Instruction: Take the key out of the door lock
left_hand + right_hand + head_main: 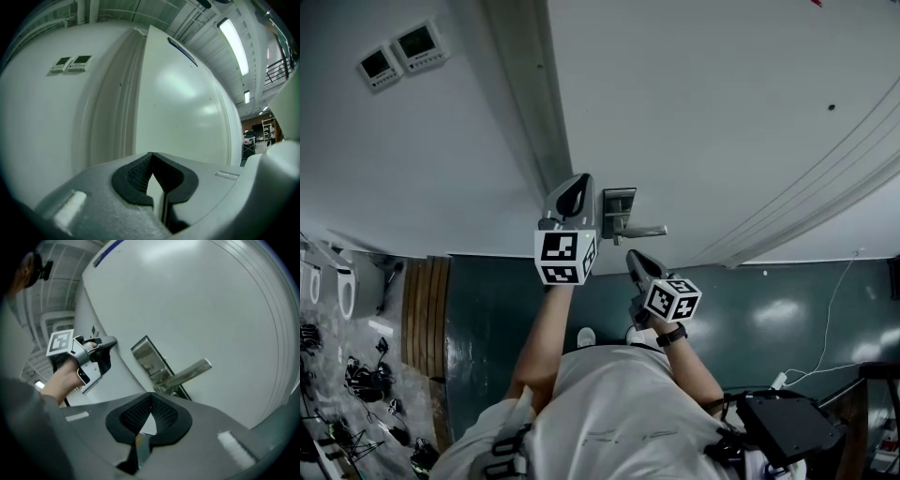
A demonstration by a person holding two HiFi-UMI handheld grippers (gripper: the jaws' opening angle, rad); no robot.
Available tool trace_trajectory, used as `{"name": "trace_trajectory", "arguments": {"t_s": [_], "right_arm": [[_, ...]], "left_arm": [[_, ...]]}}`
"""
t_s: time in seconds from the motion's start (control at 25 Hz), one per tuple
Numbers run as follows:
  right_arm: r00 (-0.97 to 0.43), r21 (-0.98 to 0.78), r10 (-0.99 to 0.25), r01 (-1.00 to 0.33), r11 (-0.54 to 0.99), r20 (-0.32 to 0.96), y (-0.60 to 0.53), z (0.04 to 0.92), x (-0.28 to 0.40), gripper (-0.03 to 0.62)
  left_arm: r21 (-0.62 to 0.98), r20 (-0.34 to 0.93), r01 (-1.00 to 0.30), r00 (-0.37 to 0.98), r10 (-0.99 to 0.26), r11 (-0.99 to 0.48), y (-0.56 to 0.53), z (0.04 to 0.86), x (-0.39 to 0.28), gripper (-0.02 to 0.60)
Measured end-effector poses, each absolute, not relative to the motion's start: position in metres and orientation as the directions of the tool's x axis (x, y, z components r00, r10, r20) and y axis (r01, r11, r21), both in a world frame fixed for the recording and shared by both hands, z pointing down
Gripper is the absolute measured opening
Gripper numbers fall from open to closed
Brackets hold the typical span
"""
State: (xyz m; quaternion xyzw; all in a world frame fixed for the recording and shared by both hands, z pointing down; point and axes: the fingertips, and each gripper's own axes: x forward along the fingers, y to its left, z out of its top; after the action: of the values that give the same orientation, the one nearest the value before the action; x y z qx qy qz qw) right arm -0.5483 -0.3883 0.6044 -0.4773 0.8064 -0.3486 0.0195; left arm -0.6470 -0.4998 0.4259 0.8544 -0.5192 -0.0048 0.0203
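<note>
Two grippers showed in the head view, both held up before the white door (722, 112). The left gripper (575, 187) was just left of the lock plate (617, 208), and the right gripper (639, 261) sat lower, beneath the lever handle (645, 231). From there we could not make out either pair of jaws.

The right gripper view gave us what the head view lacked. Its jaws were pressed together on a thin flat strip of metal, which we took for the key (139, 446). It was pinched between the dark pads, apart from the door and out of the lock. That view also caught the plate and lever close up, with no key standing out of them, and the other gripper off to the left in a bare hand (63, 376).

The left gripper view showed its own jaws meeting at the tips with nothing between them. It looked at the door's edge and frame, not at the lock. It alone showed the ceiling lights (232, 40).

We counted one door, one lock plate, one lever, one key, two grippers and two marker cubes (565, 256). There were also two wall panels (398, 54), seen in the head and left gripper views, two lit ceiling lights, and one wristwatch (672, 334).
</note>
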Motion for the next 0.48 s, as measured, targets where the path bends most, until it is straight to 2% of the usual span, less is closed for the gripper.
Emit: {"name": "trace_trajectory", "arguments": {"t_s": [0.32,0.4,0.48], "right_arm": [[-0.619,-0.781,-0.73,-0.593,0.194,0.288,-0.416,0.646,-0.546,0.003],[-0.645,-0.819,-0.712,-0.546,0.174,0.279,-0.419,0.657,-0.549,0.064],[-0.655,-0.842,-0.704,-0.517,0.151,0.276,-0.421,0.669,-0.55,0.08]], "left_arm": [[0.037,0.008,-0.888,0.46,-0.888,-0.459,-0.503,0.425,-0.646,0.002],[0.038,0.008,-0.888,0.46,-0.888,-0.459,-0.503,0.425,-0.645,0.002],[0.039,0.01,-0.886,0.462,-0.887,-0.462,-0.503,0.425,-0.644,0.002]]}}
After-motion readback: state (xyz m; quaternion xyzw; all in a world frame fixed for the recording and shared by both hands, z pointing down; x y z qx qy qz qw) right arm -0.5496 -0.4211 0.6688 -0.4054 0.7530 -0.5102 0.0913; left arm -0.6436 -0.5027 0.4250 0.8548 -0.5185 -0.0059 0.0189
